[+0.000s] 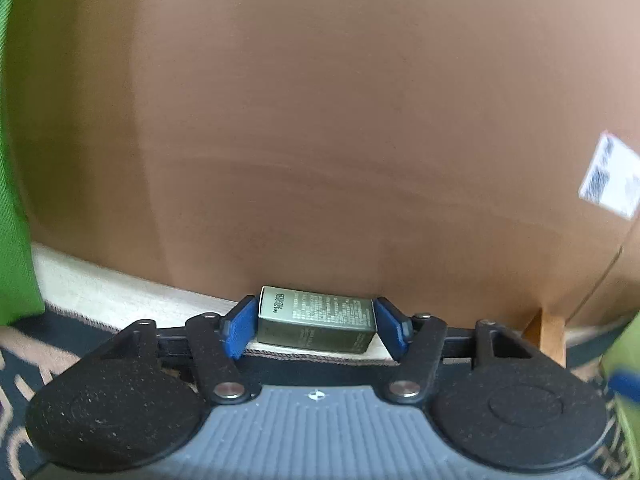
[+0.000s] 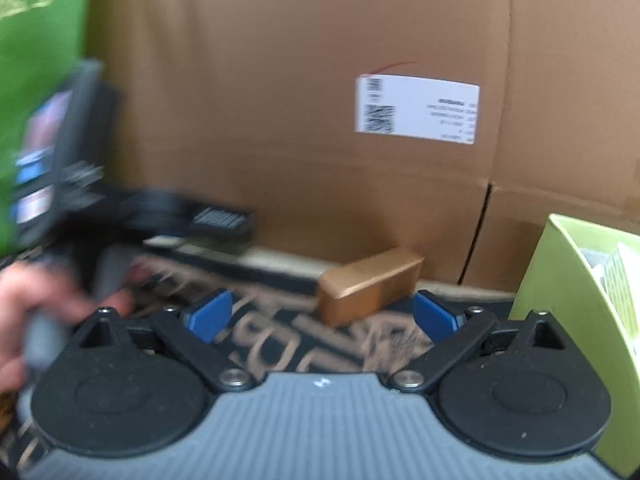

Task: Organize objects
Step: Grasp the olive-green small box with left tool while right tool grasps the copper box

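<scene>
A small olive-grey carton (image 1: 320, 312) with fine print lies on its side at the foot of a big cardboard box (image 1: 320, 120). My left gripper (image 1: 316, 326) is shut on it, one blue pad against each end. In the right wrist view a copper-coloured carton (image 2: 370, 284) lies at an angle on the patterned rug (image 2: 280, 344), against the cardboard. My right gripper (image 2: 322, 318) stands wide open just short of it, with the carton's near end between the fingertips and no pad touching.
A white shipping label (image 2: 416, 108) is stuck on the cardboard wall. A light-green bin (image 2: 560, 300) holding papers stands close on the right. A green bag (image 1: 12, 160) hangs at the left. A person's hand (image 2: 24, 308) shows blurred at the left.
</scene>
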Available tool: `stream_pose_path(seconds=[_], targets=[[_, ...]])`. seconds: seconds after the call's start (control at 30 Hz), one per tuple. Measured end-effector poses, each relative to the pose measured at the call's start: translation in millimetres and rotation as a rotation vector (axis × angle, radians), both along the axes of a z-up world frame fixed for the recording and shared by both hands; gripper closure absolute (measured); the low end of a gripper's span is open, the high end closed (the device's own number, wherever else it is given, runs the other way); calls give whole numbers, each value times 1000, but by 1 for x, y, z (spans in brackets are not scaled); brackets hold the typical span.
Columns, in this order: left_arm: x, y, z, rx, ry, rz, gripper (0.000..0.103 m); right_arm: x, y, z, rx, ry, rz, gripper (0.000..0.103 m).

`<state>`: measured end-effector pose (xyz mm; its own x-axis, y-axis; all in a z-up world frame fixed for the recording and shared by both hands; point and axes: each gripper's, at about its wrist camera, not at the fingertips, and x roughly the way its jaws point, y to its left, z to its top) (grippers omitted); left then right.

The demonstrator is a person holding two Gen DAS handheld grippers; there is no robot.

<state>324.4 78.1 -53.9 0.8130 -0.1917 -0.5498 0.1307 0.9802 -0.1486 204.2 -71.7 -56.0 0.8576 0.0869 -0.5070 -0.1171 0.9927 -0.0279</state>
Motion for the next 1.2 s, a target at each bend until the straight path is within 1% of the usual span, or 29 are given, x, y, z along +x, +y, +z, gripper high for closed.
stream_pose_path(seconds=[0.07, 0.17, 0.2, 0.23, 0.27, 0.33, 0.37, 0.4, 0.43, 0.47, 0.5, 0.57, 0.67, 0.77, 0.8, 0.83, 0.9, 0.97, 1.0, 1.03, 1.1, 1.13, 1.2], targets=[[-1, -1, 1, 15, 1, -3, 38, 20, -1, -5, 8, 22, -52, 4], [-2, 0, 2, 28, 1, -13, 38, 44, -7, -13, 32, 79, -123, 12], [-3, 1, 2, 26, 2, -16, 38, 50, -11, -14, 54, 91, -132, 21], [-3, 2, 3, 25, 2, -18, 38, 53, -14, -16, 71, 104, -134, 33], [-3, 3, 3, 26, 2, -20, 38, 55, -18, -17, 88, 118, -136, 40], [-5, 3, 4, 30, 1, -22, 38, 52, -25, -19, 118, 123, -130, 50], [-6, 4, 4, 33, 1, -25, 38, 49, -28, -19, 122, 121, -120, 53], [-6, 4, 5, 35, 1, -28, 38, 43, -29, -18, 113, 117, -102, 61], [-8, 5, 5, 33, 0, -38, 38, 36, -30, -17, 101, 111, -82, 72], [-9, 5, 6, 34, 0, -54, 38, 26, -32, -16, 84, 105, -53, 78], [-11, 3, 7, 41, 3, -73, 38, 16, -34, -14, 74, 100, -27, 79], [-17, -3, 10, 60, 4, -110, 38, -13, -41, -11, 70, 93, 26, 79], [-31, -15, 16, 71, 14, -195, 38, -58, -56, -6, 53, 86, 62, 79], [-57, -31, 28, 114, 3, -288, 38, -110, -69, -2, 47, 94, 104, 79], [-69, -36, 32, 122, 4, -322, 38, -130, -77, -3, 47, 104, 116, 79], [-82, -40, 35, 120, 9, -361, 38, -140, -77, 0, 48, 114, 123, 79], [-117, -49, 41, 126, 17, -444, 38, -175, -90, 1, 56, 127, 113, 79], [-160, -59, 47, 152, 6, -507, 38, -195, -104, 9, 66, 135, 83, 79], [-175, -56, 48, 155, 5, -527, 38, -205, -110, 10, 71, 135, 64, 79], [-184, -43, 45, 144, 17, -546, 38, -214, -117, 12, 76, 136, 45, 79], [-212, -44, 43, 117, 51, -583, 38, -229, -126, 10, 74, 140, 18, 79], [-204, -70, 30, 120, 58, -592, 38, -234, -129, 9, 68, 142, 7, 79], [-219, -79, 17, 152, 52, -593, 38, -238, -136, 7, 66, 152, 0, 79]])
